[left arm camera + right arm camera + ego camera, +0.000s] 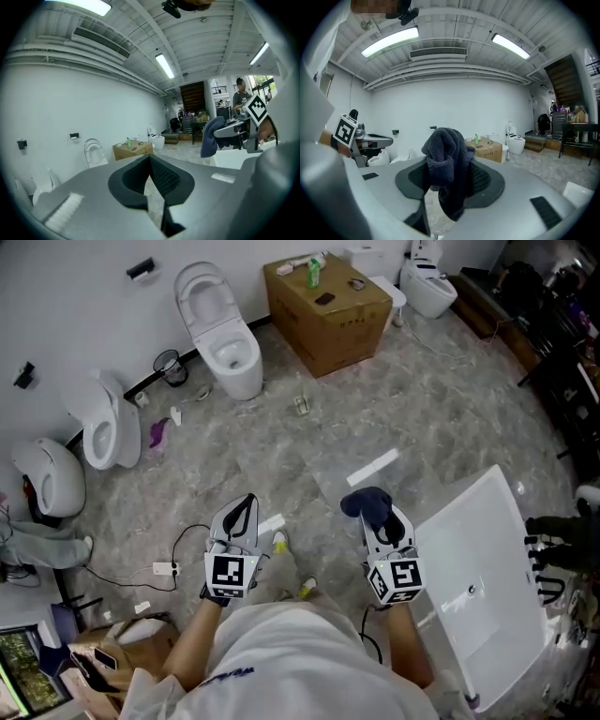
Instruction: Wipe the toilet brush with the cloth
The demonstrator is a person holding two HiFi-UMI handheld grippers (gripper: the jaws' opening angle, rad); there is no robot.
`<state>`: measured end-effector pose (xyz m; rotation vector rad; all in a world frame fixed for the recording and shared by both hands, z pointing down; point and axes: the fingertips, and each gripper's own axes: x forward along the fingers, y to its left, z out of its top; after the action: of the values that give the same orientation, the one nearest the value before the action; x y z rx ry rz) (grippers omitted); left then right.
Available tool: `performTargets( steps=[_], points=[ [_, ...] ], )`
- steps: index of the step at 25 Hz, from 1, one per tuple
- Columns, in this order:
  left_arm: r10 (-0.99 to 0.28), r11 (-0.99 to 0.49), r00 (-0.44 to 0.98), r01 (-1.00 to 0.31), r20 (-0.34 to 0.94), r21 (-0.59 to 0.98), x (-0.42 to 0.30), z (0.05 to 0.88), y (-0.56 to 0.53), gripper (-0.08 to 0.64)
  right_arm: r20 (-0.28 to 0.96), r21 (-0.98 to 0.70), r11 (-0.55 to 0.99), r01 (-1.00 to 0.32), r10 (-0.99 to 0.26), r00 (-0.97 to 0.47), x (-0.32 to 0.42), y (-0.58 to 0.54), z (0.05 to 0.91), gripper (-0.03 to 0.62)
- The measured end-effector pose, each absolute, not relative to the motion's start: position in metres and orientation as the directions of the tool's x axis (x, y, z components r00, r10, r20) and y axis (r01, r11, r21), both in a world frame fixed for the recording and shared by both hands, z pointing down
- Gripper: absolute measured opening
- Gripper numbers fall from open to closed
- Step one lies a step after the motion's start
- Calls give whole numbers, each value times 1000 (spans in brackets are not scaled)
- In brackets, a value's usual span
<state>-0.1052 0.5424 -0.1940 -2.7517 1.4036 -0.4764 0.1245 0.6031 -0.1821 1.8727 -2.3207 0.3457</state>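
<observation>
Toilets line the marbled floor; no toilet brush clearly shows. The right gripper jaws clamp the dark cloth, and the left gripper jaws meet empty. Finding and gripping the brush seems next.

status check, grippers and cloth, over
Left gripper shut, empty. Right gripper shut on cloth, dark, hanging down. Brush in neither gripper, not made out.

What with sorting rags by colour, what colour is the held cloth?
The cloth is dark navy blue, clearest in the right gripper view.
</observation>
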Motion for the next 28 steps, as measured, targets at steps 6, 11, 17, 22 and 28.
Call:
performTargets(
  steps=[6,11,17,22,28],
  points=[
    [-796,-591,556,-798,239,-114,-106,-176,461,-2,284,-41,197,-980,-938,-200,122,527,-167,178],
    [-782,-606,582,-793,223,-58,-118,-174,374,-2,325,-40,175,-984,-929,-179,101,445,-163,178],
    [-754,-642,622,-766,210,-40,-105,-167,281,-2,365,72,198,-978,-917,-159,100,367,-172,179],
    [-752,-638,616,-769,235,-26,-91,-140,219,-2,413,85,213,-973,-897,-160,115,308,-146,179],
    [-781,-594,551,-801,295,-74,-64,-112,148,-2,437,35,282,-959,-867,-239,147,220,-108,179]
  ],
)
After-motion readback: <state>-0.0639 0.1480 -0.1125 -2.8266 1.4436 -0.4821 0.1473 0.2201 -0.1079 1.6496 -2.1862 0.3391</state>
